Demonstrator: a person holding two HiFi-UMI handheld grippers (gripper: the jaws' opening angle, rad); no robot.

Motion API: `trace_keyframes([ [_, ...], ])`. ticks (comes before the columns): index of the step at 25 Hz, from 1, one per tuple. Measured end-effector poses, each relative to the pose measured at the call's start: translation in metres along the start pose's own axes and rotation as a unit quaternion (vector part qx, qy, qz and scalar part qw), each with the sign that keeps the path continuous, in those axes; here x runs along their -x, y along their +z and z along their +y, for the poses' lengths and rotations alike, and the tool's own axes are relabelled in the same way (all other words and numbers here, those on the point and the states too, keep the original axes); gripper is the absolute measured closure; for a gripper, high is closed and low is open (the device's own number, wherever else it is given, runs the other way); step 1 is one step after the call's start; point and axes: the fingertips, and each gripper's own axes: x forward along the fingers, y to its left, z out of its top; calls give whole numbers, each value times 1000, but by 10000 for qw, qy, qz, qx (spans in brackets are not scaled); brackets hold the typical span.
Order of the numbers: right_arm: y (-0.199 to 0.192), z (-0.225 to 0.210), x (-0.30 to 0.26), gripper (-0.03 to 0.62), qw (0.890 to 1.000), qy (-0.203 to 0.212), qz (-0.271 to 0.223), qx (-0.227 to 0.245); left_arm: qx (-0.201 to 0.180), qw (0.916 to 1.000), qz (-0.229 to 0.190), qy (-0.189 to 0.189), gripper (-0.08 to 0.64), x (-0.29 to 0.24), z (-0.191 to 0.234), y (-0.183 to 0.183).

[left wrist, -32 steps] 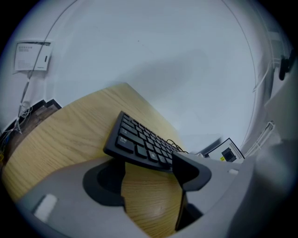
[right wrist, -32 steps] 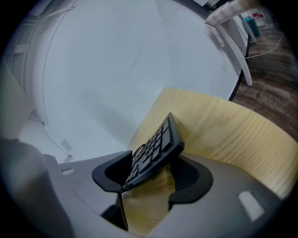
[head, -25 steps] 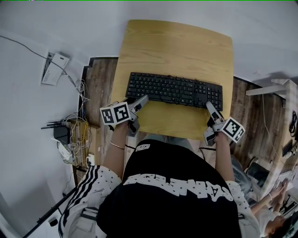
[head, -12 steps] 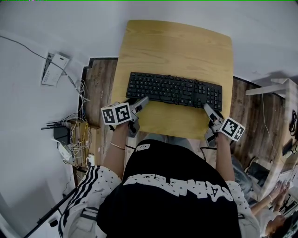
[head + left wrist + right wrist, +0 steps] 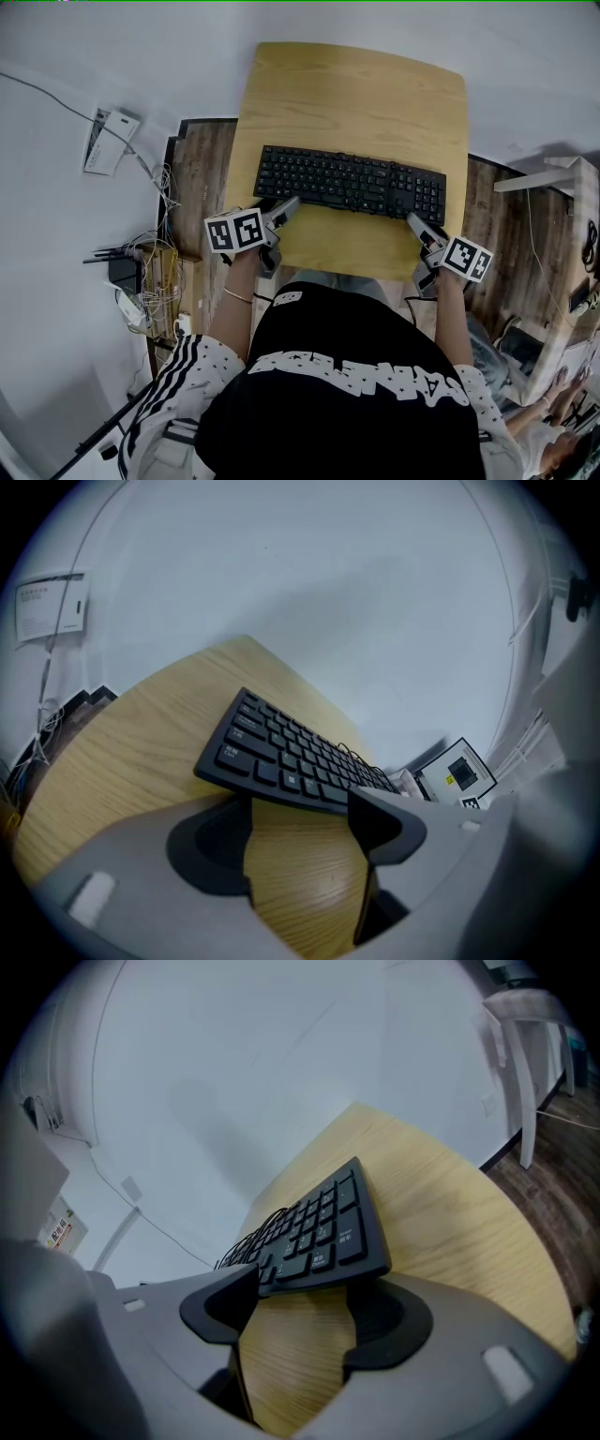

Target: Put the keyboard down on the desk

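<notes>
A black keyboard point(image 5: 352, 183) lies flat across the middle of the wooden desk point(image 5: 356, 89). My left gripper point(image 5: 287, 203) sits at its near left corner, open, with only desk wood between the jaws point(image 5: 300, 829). The keyboard point(image 5: 291, 757) edge lies just beyond those tips. At the near right corner my right gripper point(image 5: 413, 221) stands open too; its jaws have just been opening. In the right gripper view only bare wood shows inside the right gripper point(image 5: 298, 1314), and the keyboard point(image 5: 319, 1227) ends right past the fingertips.
The small desk stands against a white wall, with wood floor on both sides. A white box point(image 5: 111, 139) and a tangle of cables point(image 5: 150, 277) lie on the floor at the left. A white table point(image 5: 548, 178) stands at the right.
My right gripper has rolled slightly and its tips have come back a little off the keyboard's right corner. The left gripper and the keyboard have stayed where they were.
</notes>
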Motion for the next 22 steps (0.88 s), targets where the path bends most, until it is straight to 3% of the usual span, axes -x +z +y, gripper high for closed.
trace_keyframes([
  [22, -9, -3, 0, 284, 9981, -226, 269, 511, -101, 9999, 52, -23, 242, 1, -3, -4],
])
